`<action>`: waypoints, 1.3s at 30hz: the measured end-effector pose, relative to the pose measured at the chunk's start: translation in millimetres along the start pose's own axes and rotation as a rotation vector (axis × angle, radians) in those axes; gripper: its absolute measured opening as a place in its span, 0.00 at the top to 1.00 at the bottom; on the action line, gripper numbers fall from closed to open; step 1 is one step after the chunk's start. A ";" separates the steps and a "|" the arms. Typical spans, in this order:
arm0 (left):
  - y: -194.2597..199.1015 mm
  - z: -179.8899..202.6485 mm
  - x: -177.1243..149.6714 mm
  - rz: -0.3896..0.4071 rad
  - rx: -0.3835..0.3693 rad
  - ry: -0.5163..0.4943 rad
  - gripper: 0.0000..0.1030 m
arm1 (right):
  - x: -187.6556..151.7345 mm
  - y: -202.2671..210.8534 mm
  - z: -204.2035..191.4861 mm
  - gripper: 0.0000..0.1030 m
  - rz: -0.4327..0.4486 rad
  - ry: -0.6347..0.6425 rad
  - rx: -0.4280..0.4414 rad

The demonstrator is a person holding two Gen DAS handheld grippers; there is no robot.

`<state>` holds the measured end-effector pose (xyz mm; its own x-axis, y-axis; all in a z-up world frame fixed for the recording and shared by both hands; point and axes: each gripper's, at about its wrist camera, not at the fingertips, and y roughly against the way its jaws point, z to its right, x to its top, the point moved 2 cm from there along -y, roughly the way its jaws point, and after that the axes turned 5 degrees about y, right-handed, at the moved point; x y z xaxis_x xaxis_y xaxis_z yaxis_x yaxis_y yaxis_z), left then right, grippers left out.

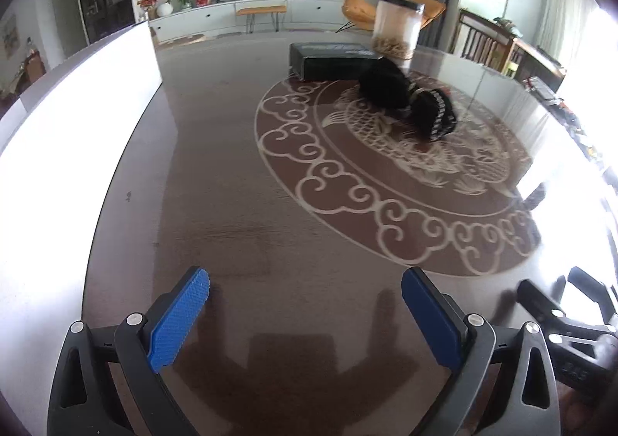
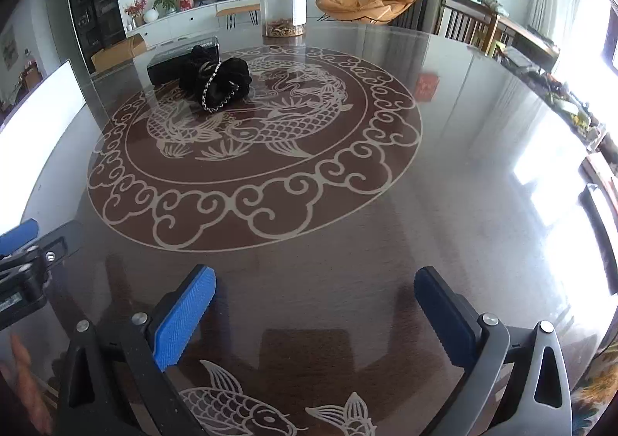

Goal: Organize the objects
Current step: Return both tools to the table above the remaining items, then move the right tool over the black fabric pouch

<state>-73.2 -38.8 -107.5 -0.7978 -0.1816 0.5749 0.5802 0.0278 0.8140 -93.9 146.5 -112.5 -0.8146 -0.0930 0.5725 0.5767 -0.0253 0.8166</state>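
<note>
A black fabric bundle with a bead chain (image 2: 216, 82) lies on the round glass table (image 2: 444, 204), on the far side of the fish medallion; it also shows in the left wrist view (image 1: 409, 100). A flat black box (image 2: 174, 63) lies just behind it, also in the left wrist view (image 1: 332, 59). A clear jar with dried bits at its bottom (image 2: 282, 7) stands further back, also in the left wrist view (image 1: 398, 30). My left gripper (image 1: 305, 314) is open and empty over the near table. My right gripper (image 2: 314, 314) is open and empty, far from the objects.
The table's left edge (image 1: 127, 150) runs past a bright white floor. Wooden chairs (image 2: 467, 26) and a cluttered sideboard (image 2: 560, 96) stand to the right. A TV cabinet (image 1: 247, 11) and an orange lounge chair (image 2: 370, 1) are beyond the table.
</note>
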 end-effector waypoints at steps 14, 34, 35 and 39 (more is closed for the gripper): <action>-10.7 6.7 -0.3 -0.003 0.013 -0.043 0.00 | 0.6 -1.9 -0.6 0.00 -0.001 -0.024 -0.002; -11.4 7.4 0.1 -0.002 0.014 -0.043 0.00 | 0.6 -3.5 0.0 0.00 0.000 -0.027 -0.004; -12.0 7.8 0.5 -0.002 0.014 -0.043 0.00 | 0.6 -3.6 0.0 0.00 0.000 -0.027 -0.005; -12.1 7.4 0.4 -0.003 0.012 -0.043 0.00 | 0.6 -3.6 0.1 0.00 0.000 -0.027 -0.005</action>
<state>-81.8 -31.9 -116.5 -0.8058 -0.1398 0.5754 0.5761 0.0394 0.8164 -96.5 146.6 -115.1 -0.8160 -0.0665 0.5742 0.5769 -0.0304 0.8162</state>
